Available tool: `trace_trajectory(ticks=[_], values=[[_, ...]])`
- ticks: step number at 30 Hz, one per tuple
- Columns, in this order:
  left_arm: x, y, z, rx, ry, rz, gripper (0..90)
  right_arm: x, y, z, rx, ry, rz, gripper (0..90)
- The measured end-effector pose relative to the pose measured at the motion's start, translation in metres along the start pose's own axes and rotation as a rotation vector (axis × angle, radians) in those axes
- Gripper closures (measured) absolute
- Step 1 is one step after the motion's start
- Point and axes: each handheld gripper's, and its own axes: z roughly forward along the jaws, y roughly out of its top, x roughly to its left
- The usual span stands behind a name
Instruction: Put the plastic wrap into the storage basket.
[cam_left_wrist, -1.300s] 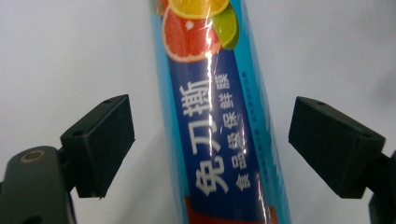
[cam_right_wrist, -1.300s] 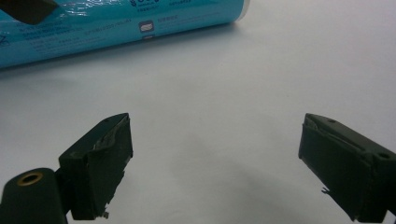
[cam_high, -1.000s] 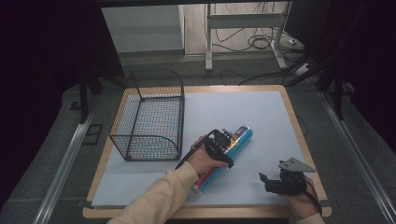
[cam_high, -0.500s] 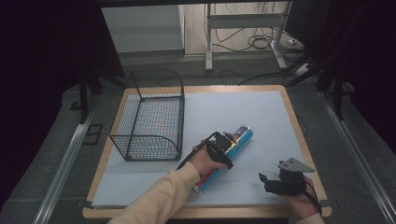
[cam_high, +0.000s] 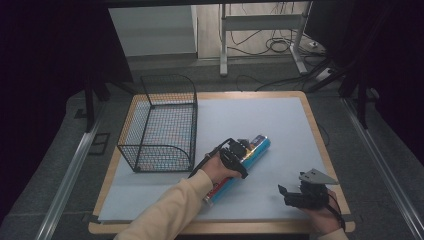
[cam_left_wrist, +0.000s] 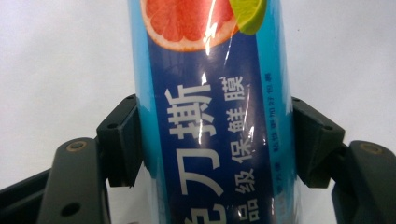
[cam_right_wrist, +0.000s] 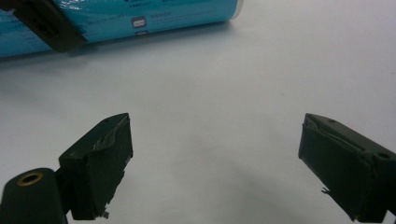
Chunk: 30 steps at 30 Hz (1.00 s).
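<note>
A black wire basket (cam_high: 161, 127) stood on the left part of the table (cam_high: 320, 135), which was covered by a pale sheet (cam_high: 250, 120). Through its mesh, nothing could be made out inside the basket, only the sheet below. The side facing the person was lower and curved.

A long blue tube (cam_high: 252, 151) lay on the sheet just to the right of the basket, not touching it, slanted from lower left to upper right. In the left gripper view the tube (cam_left_wrist: 210, 112) had a dark blue label with white Chinese characters, a cut grapefruit and a piece of lime, under a shiny clear wrap.

The left gripper (cam_high: 235, 156) was around the middle of the tube. In its own view the two jaws stood at each side of the tube and pressed on it, so the left gripper (cam_left_wrist: 212, 135) was holding the tube. The tube seemed to lie on the sheet.

The right gripper (cam_high: 300, 196) was near the front right corner of the table, well apart from the tube. In its own view the right gripper (cam_right_wrist: 215, 154) had its jaws spread wide over the bare sheet, holding nothing, and the tube's end (cam_right_wrist: 154, 16) lay farther off.
</note>
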Motion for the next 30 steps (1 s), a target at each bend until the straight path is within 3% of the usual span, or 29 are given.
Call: trace_trajectory(ticks=[30], values=[[0.009,-0.009,-0.049,-0.136,-0.014,0.023,31.2,-0.001,0.000,-0.001,-0.004,-0.025,-0.005,10.4]])
